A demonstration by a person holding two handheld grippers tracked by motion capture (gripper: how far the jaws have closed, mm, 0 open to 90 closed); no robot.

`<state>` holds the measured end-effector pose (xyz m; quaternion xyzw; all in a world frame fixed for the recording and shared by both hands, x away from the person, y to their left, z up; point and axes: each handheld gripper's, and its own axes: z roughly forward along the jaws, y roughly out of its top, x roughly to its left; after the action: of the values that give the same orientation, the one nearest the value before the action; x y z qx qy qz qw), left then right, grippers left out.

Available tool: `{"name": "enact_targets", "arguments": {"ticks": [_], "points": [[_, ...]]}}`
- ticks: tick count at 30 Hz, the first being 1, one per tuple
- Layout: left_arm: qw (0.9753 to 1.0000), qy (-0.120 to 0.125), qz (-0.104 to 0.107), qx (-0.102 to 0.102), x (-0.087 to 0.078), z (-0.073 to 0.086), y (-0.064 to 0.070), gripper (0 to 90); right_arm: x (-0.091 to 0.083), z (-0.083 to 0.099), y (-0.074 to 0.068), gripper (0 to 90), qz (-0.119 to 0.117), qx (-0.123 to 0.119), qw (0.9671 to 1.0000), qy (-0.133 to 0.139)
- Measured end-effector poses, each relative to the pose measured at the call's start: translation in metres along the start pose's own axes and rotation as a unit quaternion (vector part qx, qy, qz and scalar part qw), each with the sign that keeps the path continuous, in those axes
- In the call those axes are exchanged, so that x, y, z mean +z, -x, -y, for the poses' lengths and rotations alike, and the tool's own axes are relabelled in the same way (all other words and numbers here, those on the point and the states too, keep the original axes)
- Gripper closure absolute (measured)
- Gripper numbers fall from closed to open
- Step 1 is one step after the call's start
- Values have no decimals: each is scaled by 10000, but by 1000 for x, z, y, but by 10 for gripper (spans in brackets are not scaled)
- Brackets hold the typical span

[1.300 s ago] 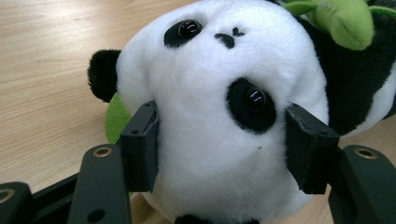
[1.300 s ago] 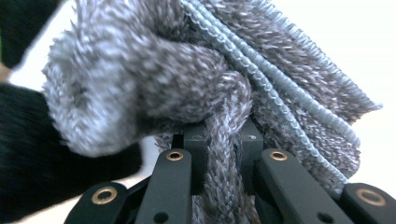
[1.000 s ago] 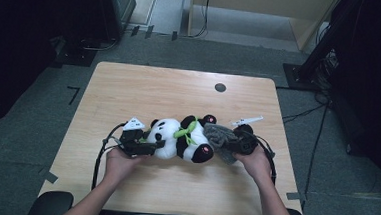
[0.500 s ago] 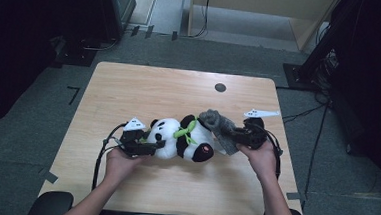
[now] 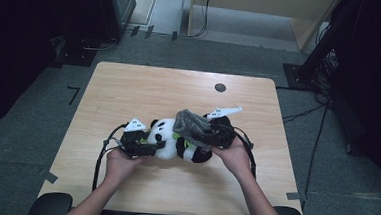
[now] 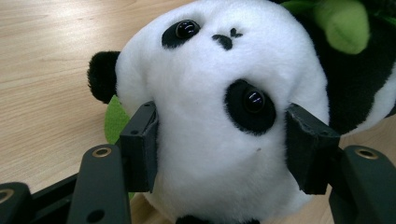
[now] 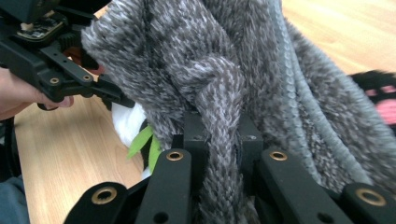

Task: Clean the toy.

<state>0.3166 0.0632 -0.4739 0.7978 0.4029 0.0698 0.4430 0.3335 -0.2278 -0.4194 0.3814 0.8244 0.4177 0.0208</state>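
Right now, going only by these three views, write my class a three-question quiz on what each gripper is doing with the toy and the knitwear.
1. True or false: the left gripper has its jaws on either side of the panda toy's white head.
2. What does the right gripper pinch?
A. the grey knitted cloth
B. the panda's foot
C. a cable
3. Fill in: in the high view the grey cloth lies over the panda's ____, not its head.

Key
1. True.
2. A: a fold of the cloth sits between the shut jaws.
3. Body: the white head stays bare on the table.
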Motion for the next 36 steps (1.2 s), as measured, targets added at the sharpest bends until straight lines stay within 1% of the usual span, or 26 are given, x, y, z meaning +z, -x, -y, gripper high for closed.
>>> {"name": "enact_targets", "arguments": {"ticks": [4,5,6,7,9,11,12,13,14,16,17,18,19,20,21,23,25,26,27,28,29,31,33,34,35,36], "points": [[10000,4,-8,11,0,0,1,371,0,2,5,804,-18,4,10000,-2],[10000,9,-17,13,0,0,1,372,0,6,9,807,12,13,10000,59],[10000,11,-18,29,0,0,2,372,0,8,12,808,26,71,10000,55],[10000,16,-16,34,0,0,2,372,0,8,12,808,26,71,10000,55],[10000,19,0,17,0,0,1,372,-4,12,17,808,209,107,9997,35],[10000,12,14,18,0,0,1,372,-7,15,22,808,307,162,9994,6],[10000,18,19,17,0,0,1,372,-7,15,22,808,307,162,9994,6],[10000,18,22,22,0,0,1,371,-11,20,29,808,365,293,9989,-66],[10000,22,34,15,0,0,0,372,-12,21,31,808,370,345,9987,-90],[10000,22,41,9,0,0,0,371,-15,26,38,808,420,414,9981,-164],[10000,26,48,-11,0,0,0,371,-15,26,38,808,420,414,9981,-164],[10000,28,58,-33,0,-1,-1,371,-17,30,44,807,503,484,9973,-247],[10000,34,66,-57,0,-1,-1,371,-18,32,47,807,533,509,9969,-276],[9999,45,74,-83,0,-1,-1,371,-18,32,47,807,533,509,9969,-276],[9999,40,83,-95,0,-1,-2,371,-18,36,53,807,573,610,9957,-388],[9999,31,85,-94,0,-1,-3,371,-18,38,55,807,587,640,9953,-424],[9999,25,85,-107,0,-2,-3,372,-17,42,62,807,602,766,9937,-551],[9999,23,90,-134,0,-2,-3,374,-16,43,64,807,670,758,9929,-630],[9998,9,97,-159,0,-3,-3,374,-16,43,64,807,670,758,9929,-630],[9998,-13,105,-175,0,-4,-4,379,-16,45,67,807,766,818,9906,-781],[9997,-33,110,-195,0,-5,-5,382,-16,45,69,807,772,854,9900,-820],[9997,-71,129,-205,0,-7,-6,386,-17,46,72,807,804,944,9886,-858],[9996,-73,152,-246,0,-8,-7,386,-20,47,75,807,936,1000,9864,-906],[9995,-71,154,-256,0,-8,-8,386,-20,47,75,807,936,1000,9864,-906],[9995,-64,165,-266,0,-8,-8,386,-22,47,76,807,971,1048,9856,-904],[9994,-50,172,-291,0,-8,-8,386,-27,47,79,807,1023,1101,9852,-829]]}}
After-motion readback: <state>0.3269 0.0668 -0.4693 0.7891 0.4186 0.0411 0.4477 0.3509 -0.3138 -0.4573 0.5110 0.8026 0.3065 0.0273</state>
